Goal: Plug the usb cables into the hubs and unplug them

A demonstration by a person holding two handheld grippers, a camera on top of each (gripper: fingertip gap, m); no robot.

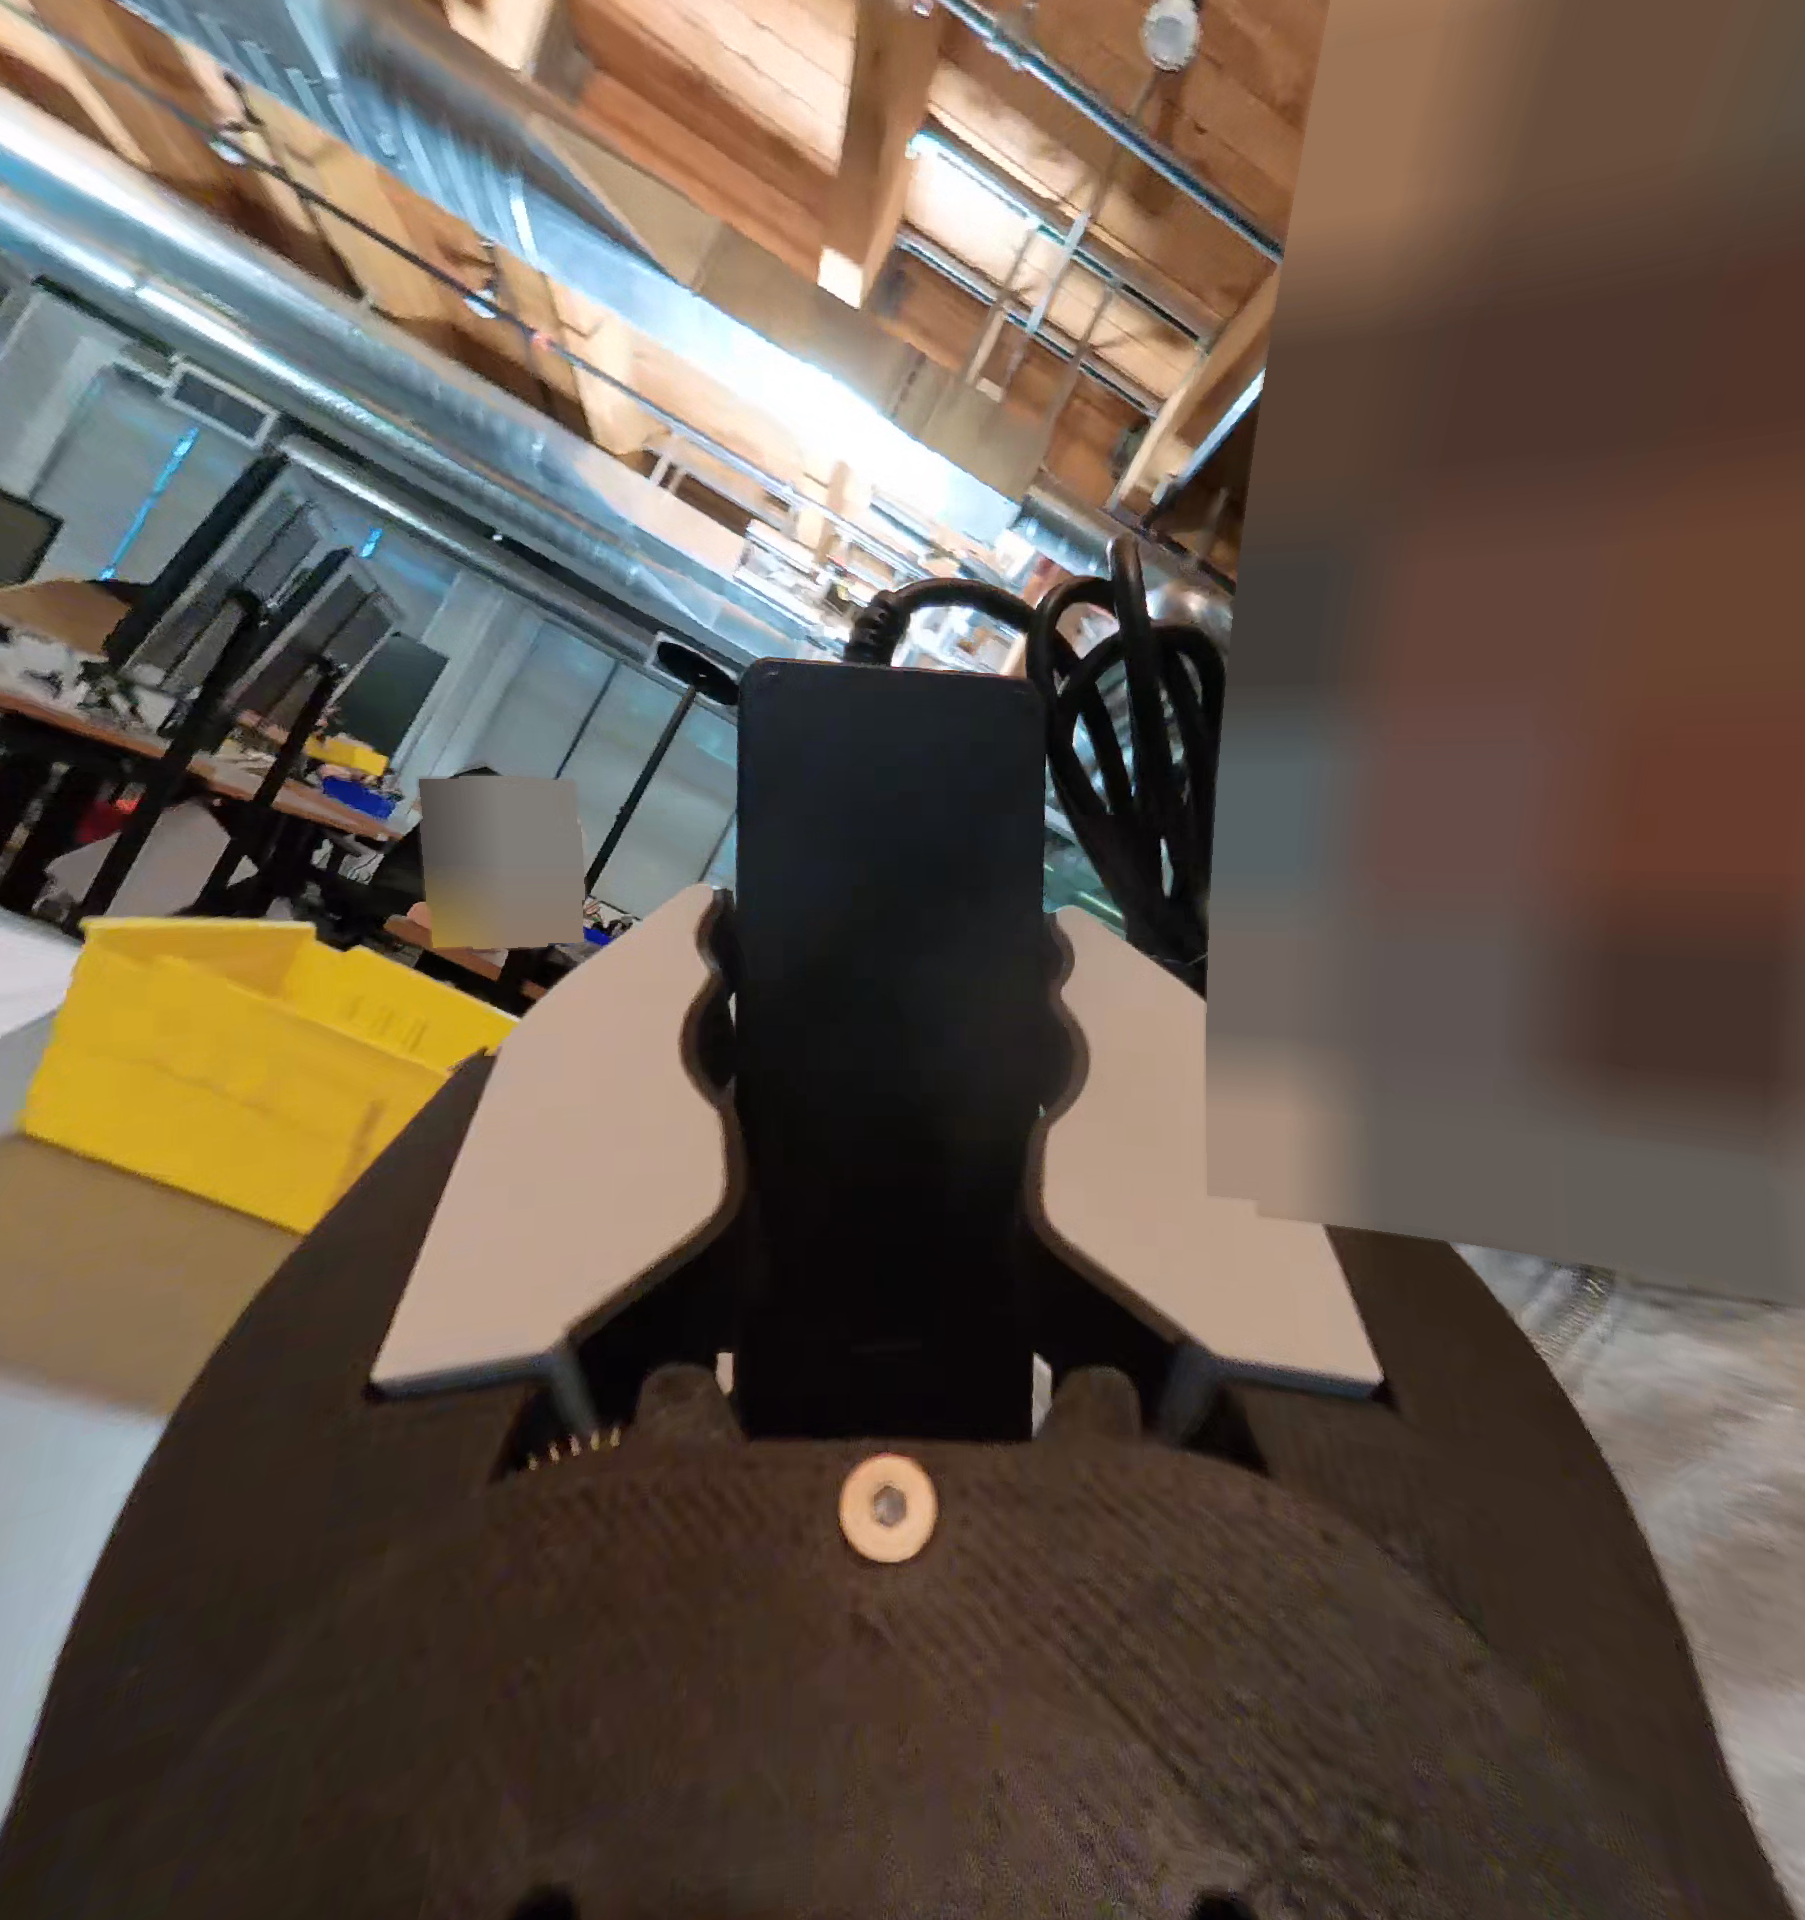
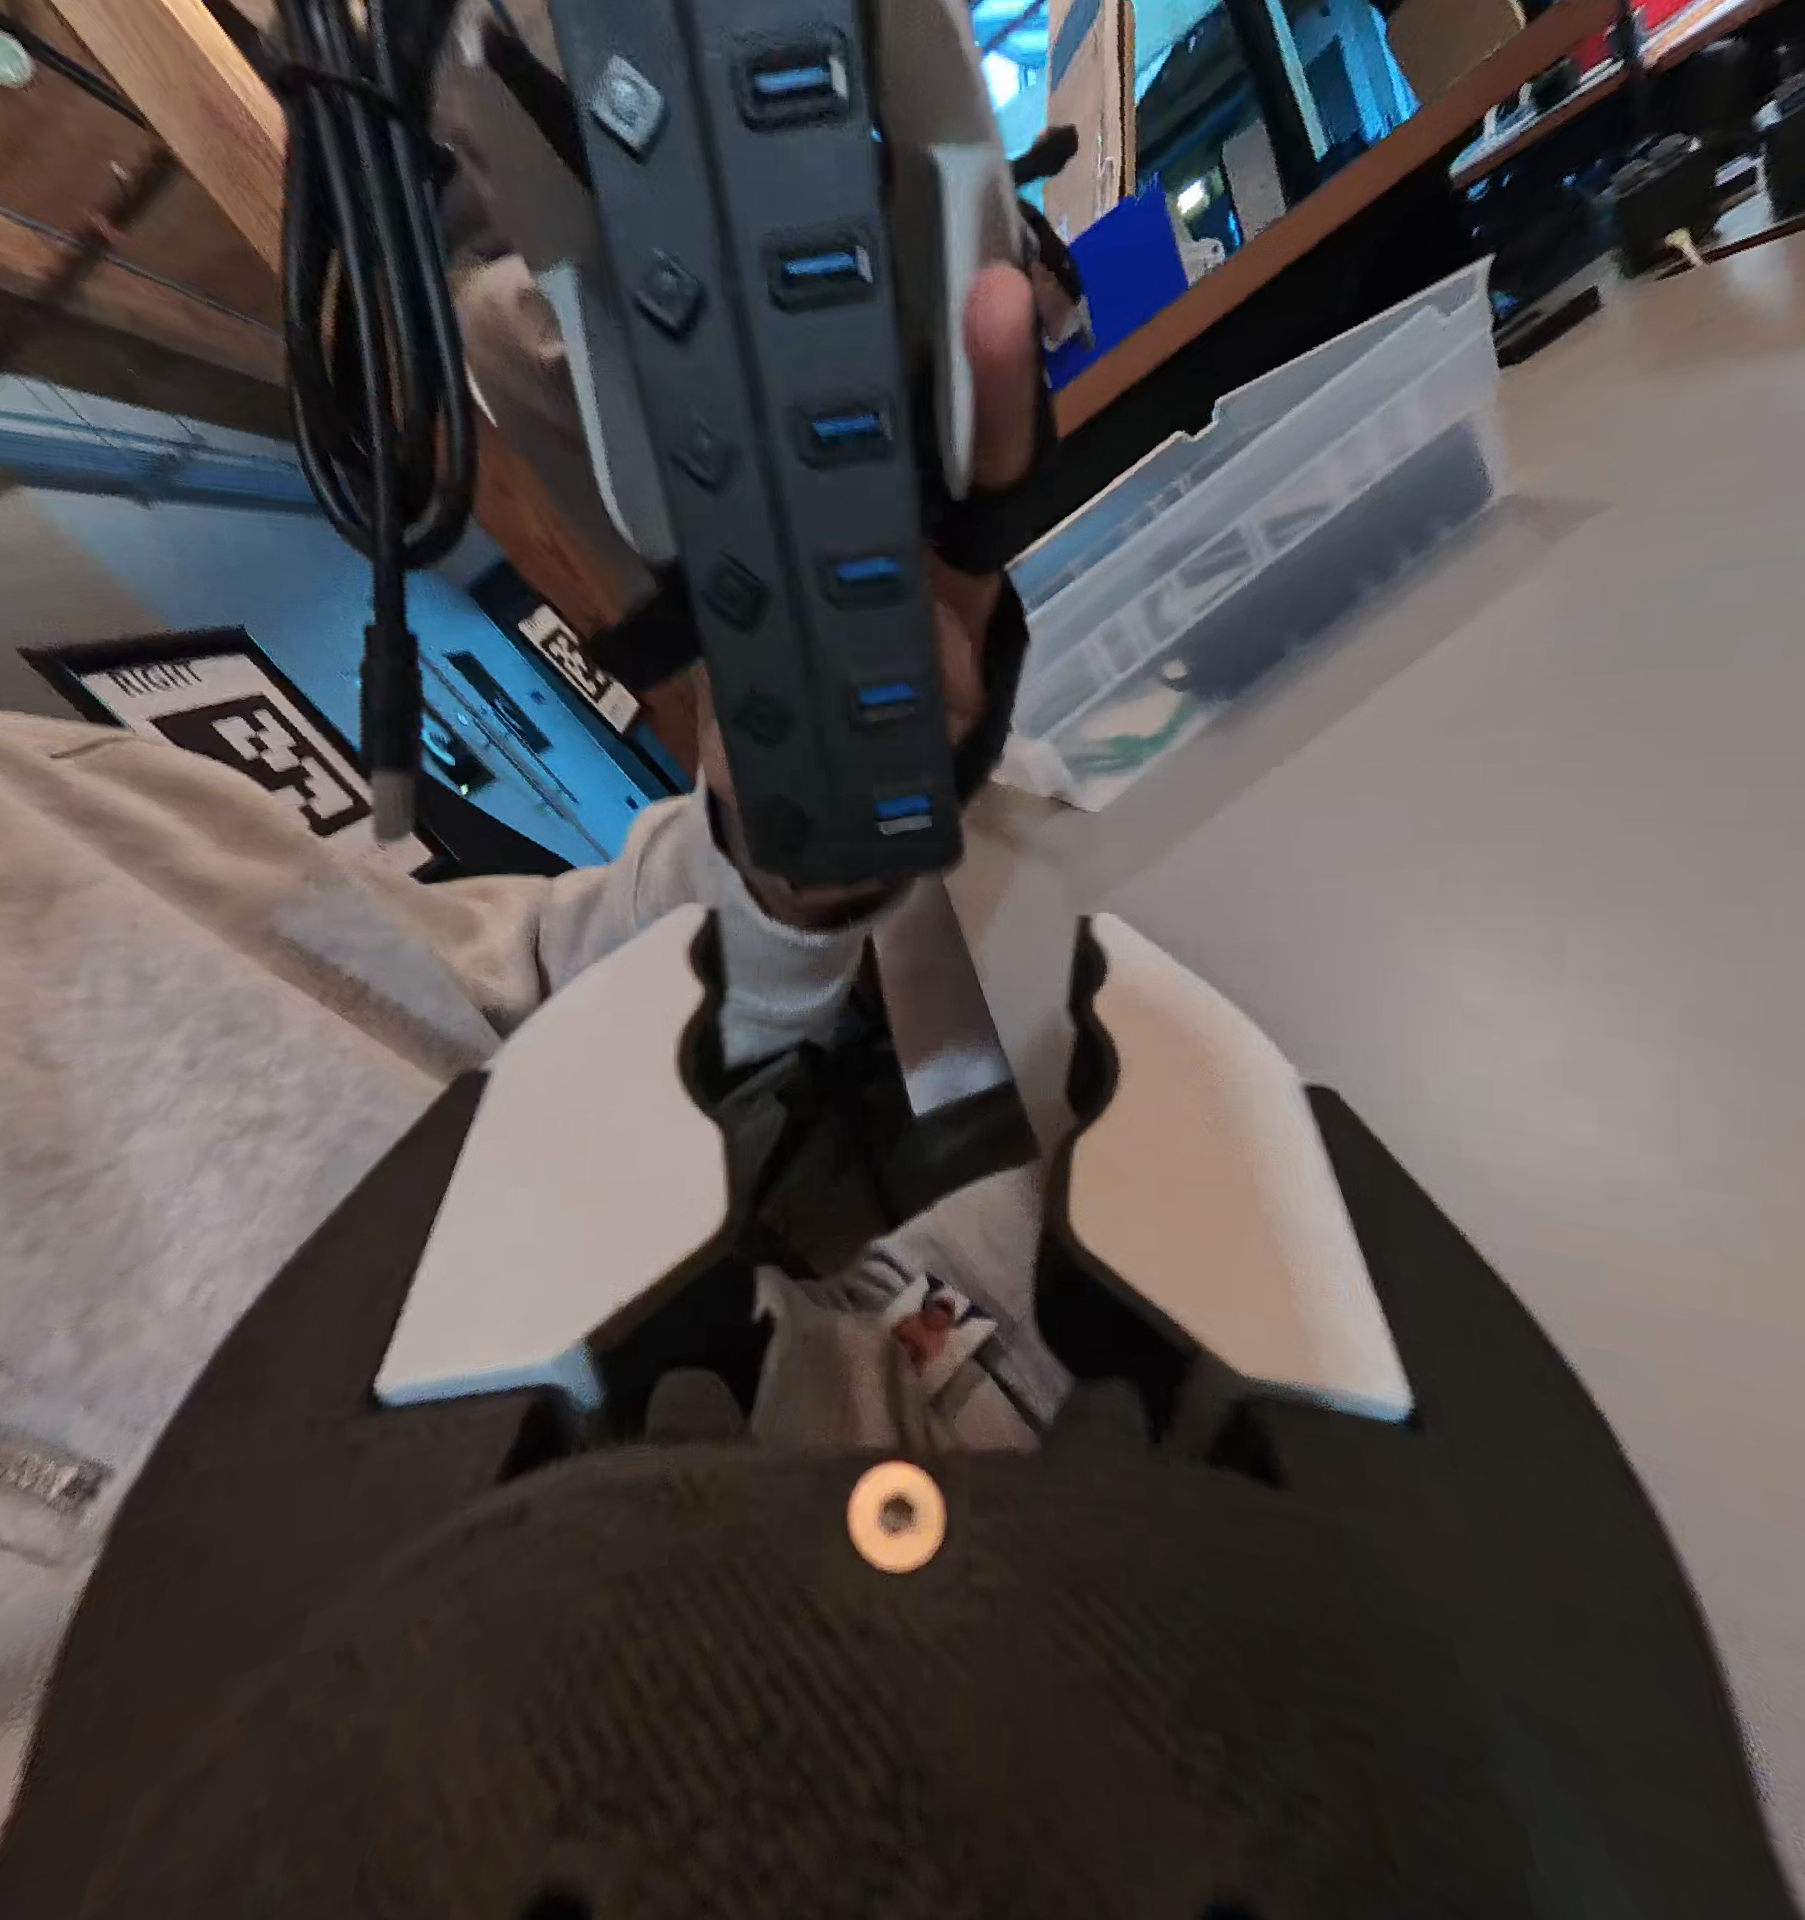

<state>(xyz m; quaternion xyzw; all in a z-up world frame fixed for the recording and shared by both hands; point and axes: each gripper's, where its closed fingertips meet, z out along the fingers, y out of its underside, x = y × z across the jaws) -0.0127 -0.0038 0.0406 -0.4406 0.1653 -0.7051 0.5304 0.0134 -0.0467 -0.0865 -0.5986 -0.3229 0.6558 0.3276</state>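
The left gripper point(image 1: 882, 1039) clenched the black USB hub point(image 1: 882, 1039); beneath it the right gripper point(image 2: 893, 1039) gaped, plug point(image 2: 945, 1023) loose between—likely to drop.

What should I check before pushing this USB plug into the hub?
1. Hub held steady: the left gripper has its jaws shut on both sides of the hub. Ok.
2. Target port free: the nearest blue port is empty. Ok.
3. Plug aim: the USB plug points at that end, its tip just short of the hub; exact alignment is blurred. Cannot tell.
4. Grip on plug: it sits between the right gripper jaws, but contact is unclear. Cannot tell.
5. Hub cable hangs left, clear of the ports. Ok.
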